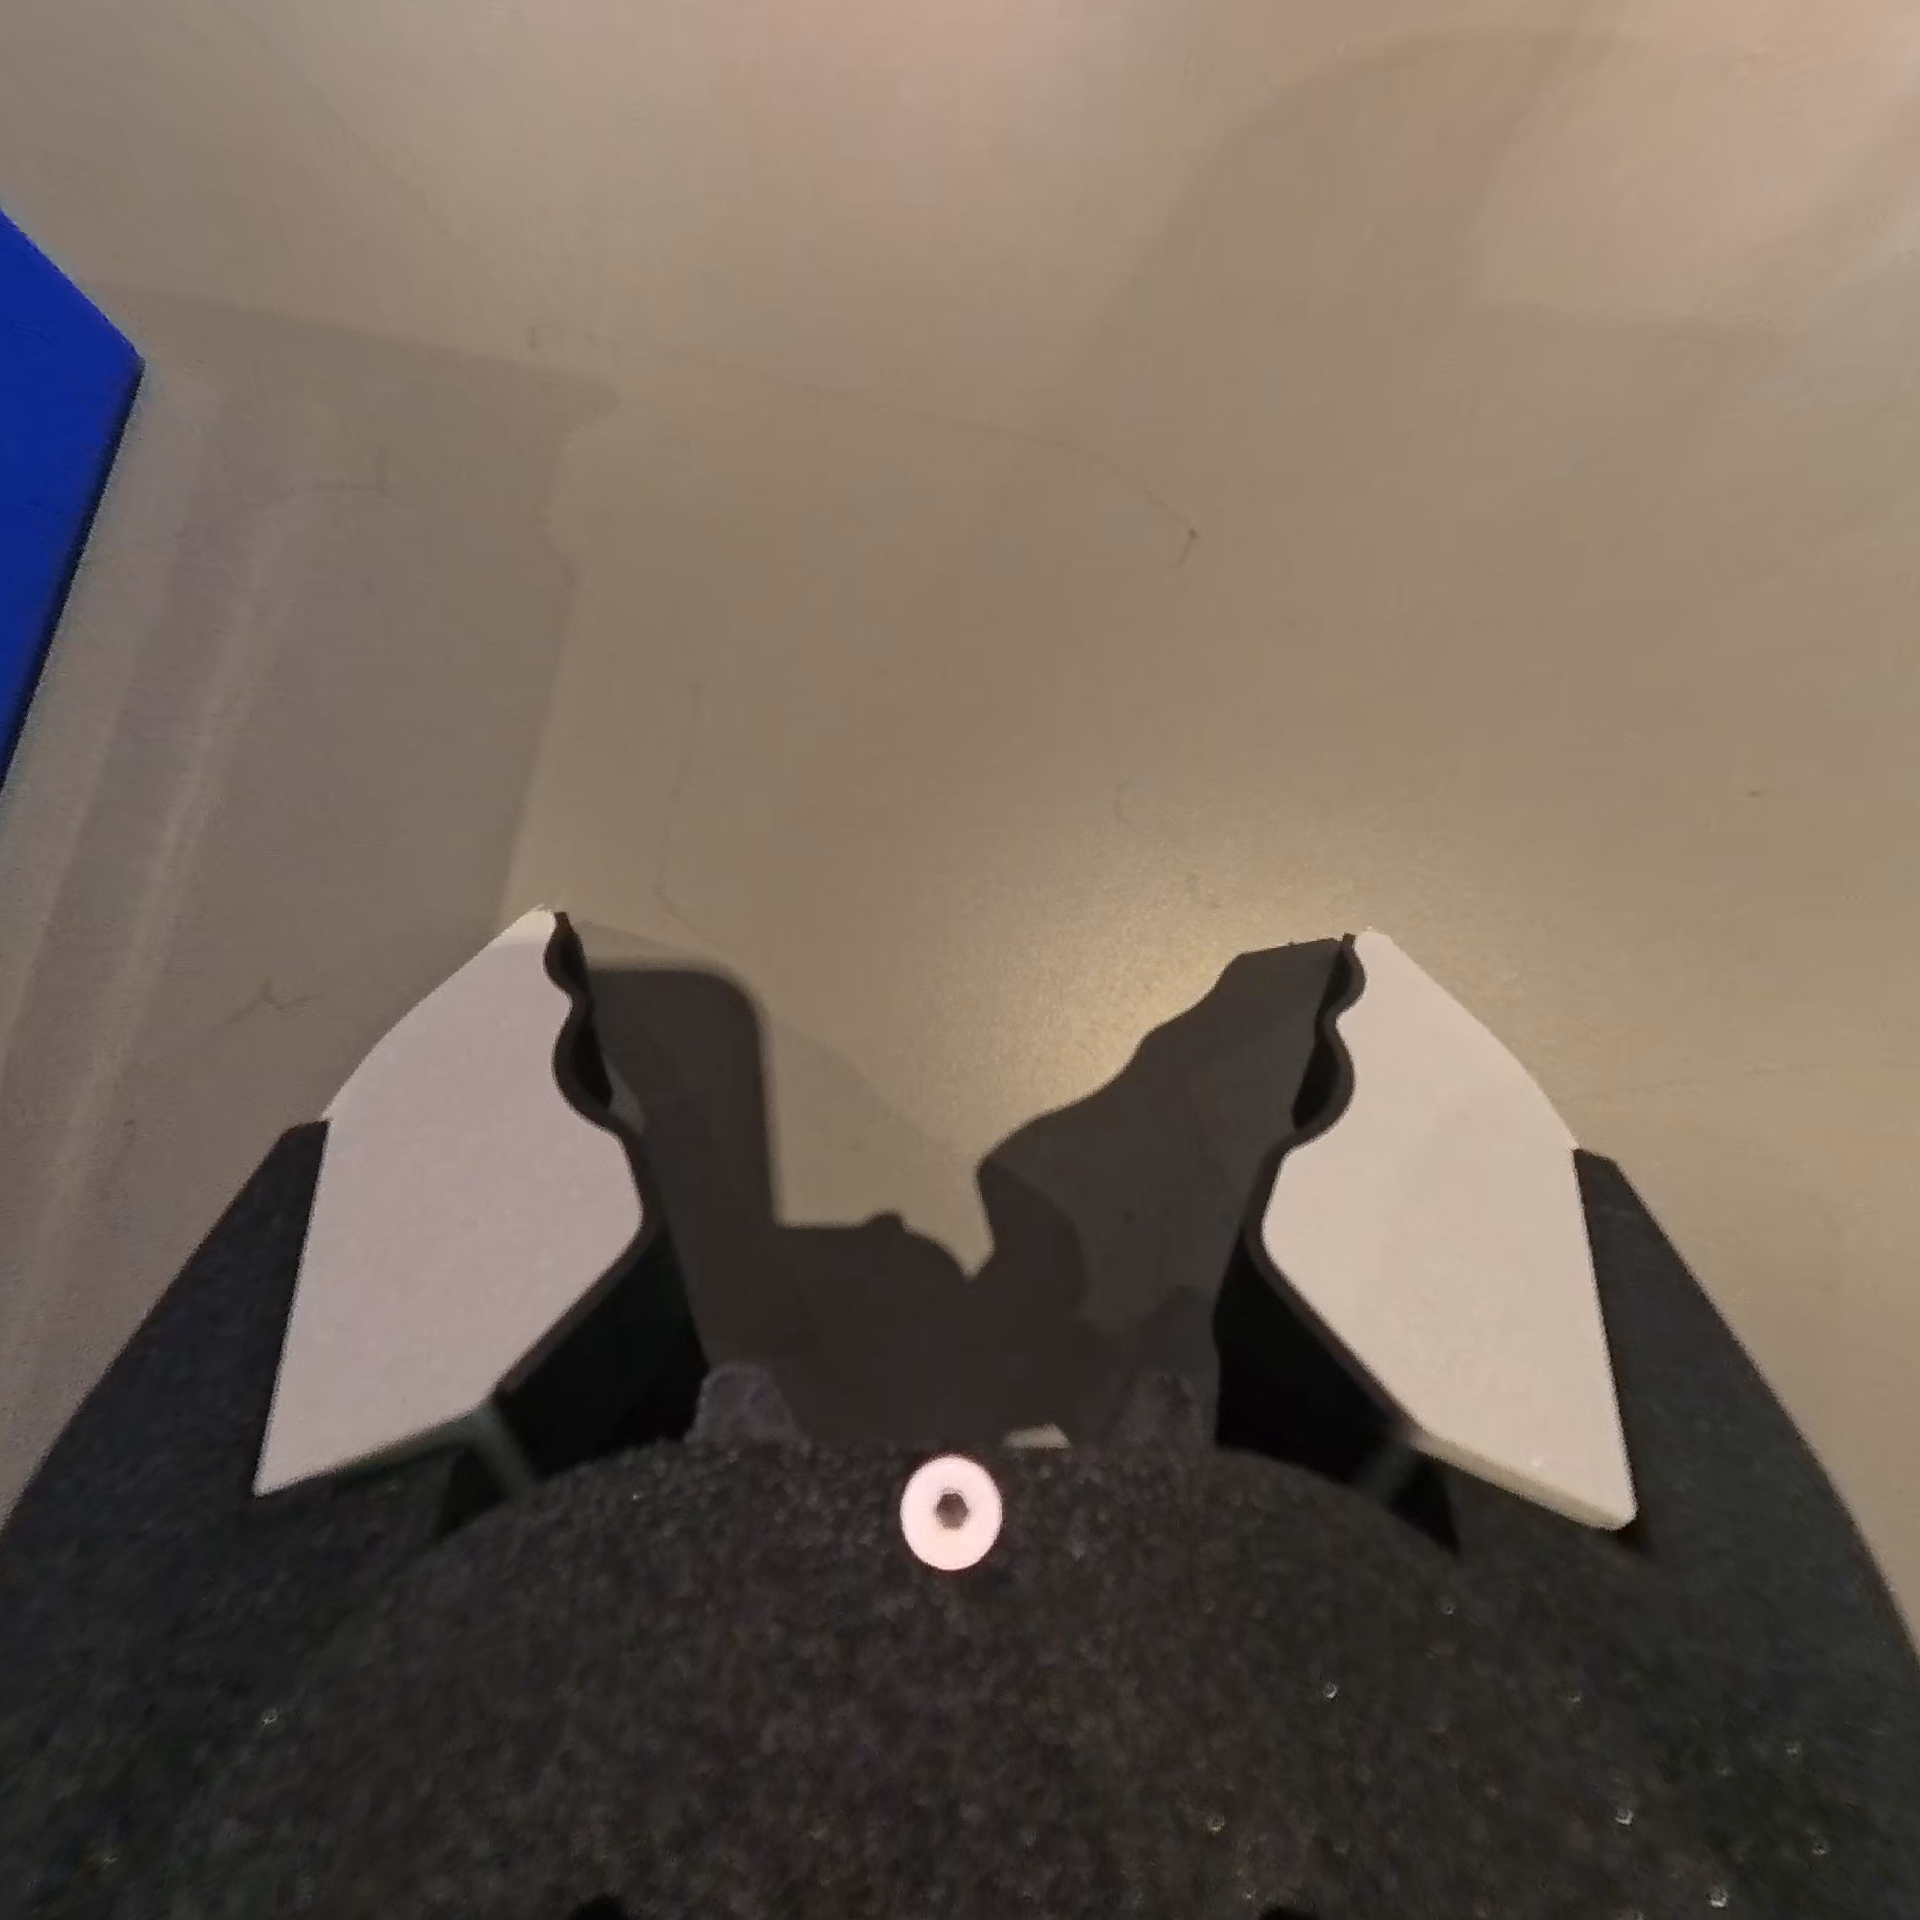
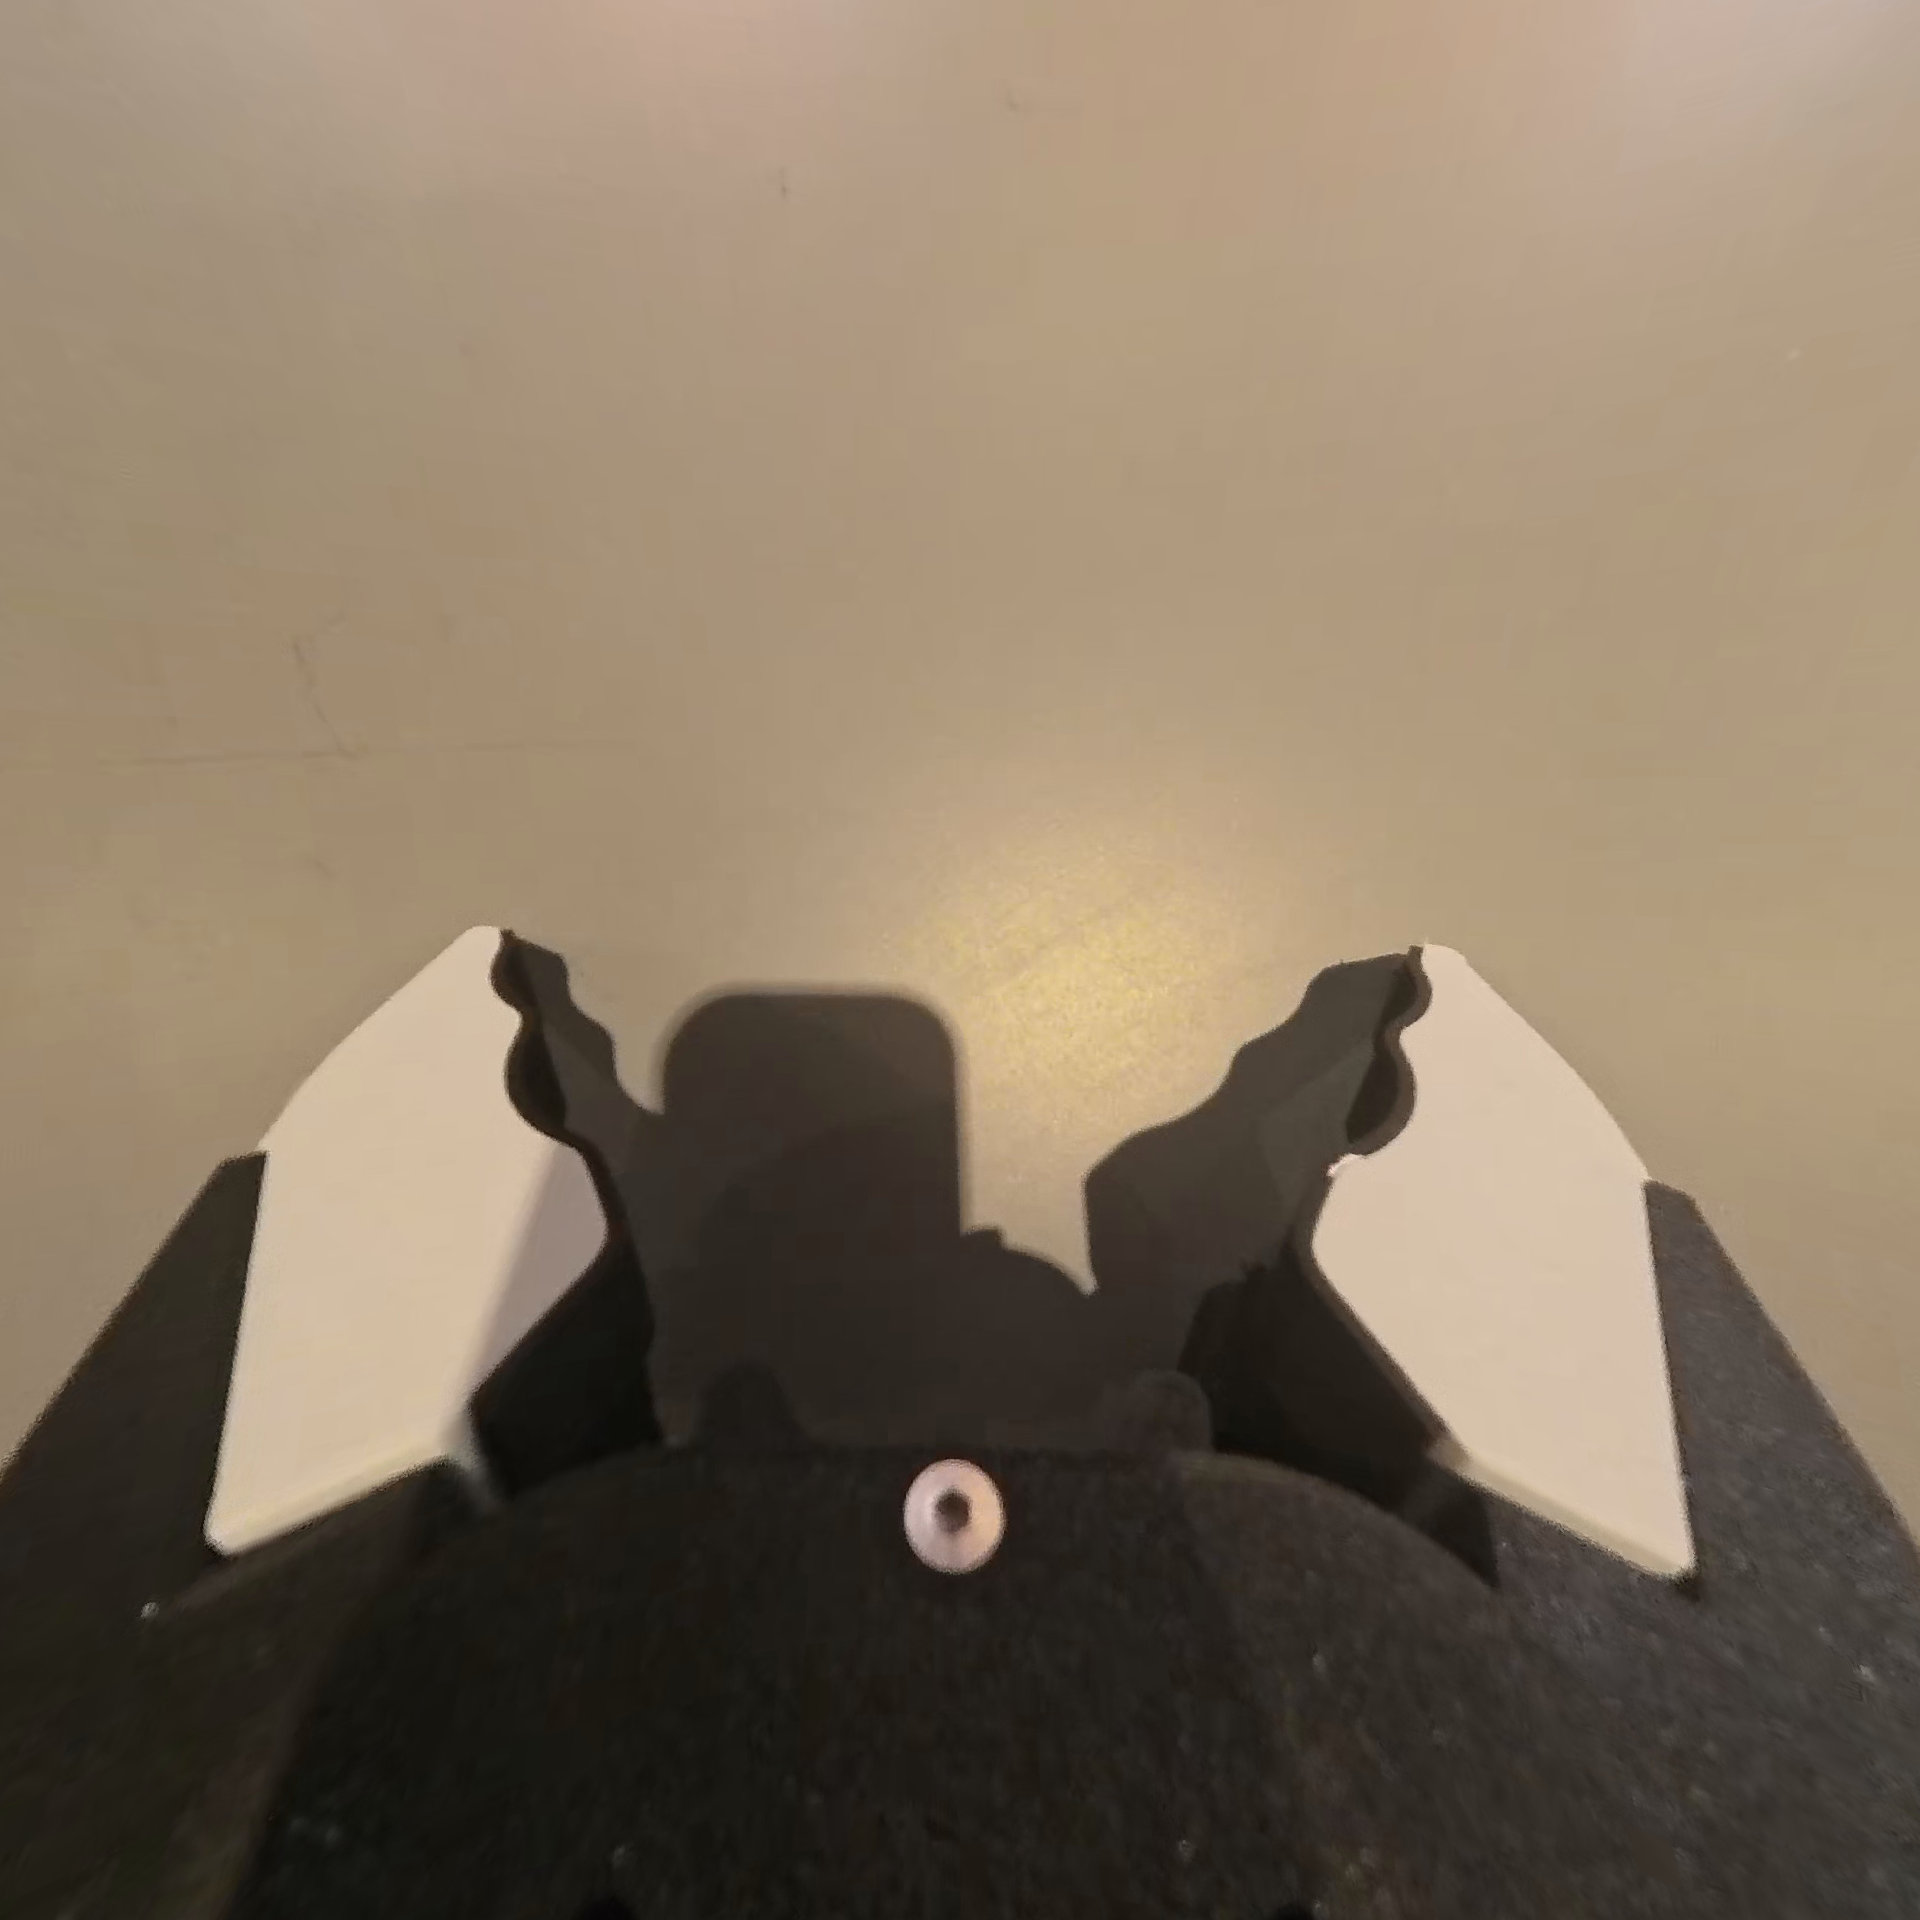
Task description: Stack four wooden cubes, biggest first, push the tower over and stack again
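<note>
risk for us: both tongs, left tongs [image 1: 951,935] and right tongs [image 2: 961,951], gape apart and empty over bare beige tabletop [image 2: 935,468]; no cubes visible, so we may grope blindly.

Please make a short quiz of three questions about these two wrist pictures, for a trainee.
1. True or false: the left gripper holds a wooden cube.
2. Which view shows a bright blue flat panel at its edge? A) left wrist view B) right wrist view C) both
3. Fill in: the jaws of the right gripper stand ____ over the plain beige surface.

Key: 1 false, its jaws are open and empty; no cube shows in either view. 2 A. 3 open.
</note>
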Tool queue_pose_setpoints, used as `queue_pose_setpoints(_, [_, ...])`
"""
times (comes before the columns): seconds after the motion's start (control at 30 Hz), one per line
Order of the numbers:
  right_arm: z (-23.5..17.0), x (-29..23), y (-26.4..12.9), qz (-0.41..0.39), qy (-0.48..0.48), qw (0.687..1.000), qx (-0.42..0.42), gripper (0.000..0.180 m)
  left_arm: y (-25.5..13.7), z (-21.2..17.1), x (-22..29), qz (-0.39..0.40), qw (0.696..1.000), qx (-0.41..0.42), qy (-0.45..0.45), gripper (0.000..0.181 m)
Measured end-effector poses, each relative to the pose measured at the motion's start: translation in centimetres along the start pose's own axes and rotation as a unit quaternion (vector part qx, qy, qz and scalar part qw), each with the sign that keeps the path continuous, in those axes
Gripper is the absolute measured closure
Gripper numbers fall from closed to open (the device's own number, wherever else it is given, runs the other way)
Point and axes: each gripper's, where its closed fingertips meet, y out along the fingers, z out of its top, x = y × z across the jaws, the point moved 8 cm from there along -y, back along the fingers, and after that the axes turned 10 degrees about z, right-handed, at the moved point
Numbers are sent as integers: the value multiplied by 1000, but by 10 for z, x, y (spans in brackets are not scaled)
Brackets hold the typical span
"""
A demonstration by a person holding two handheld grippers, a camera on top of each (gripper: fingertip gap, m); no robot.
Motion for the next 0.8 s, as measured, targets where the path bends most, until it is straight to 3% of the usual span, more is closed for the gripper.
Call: queue_pose_setpoints(0.8, [6, 5, 2, 18, 2, 1000, 11, 33, 0, 0, 0, 0, 1000, 0, 0, 51])
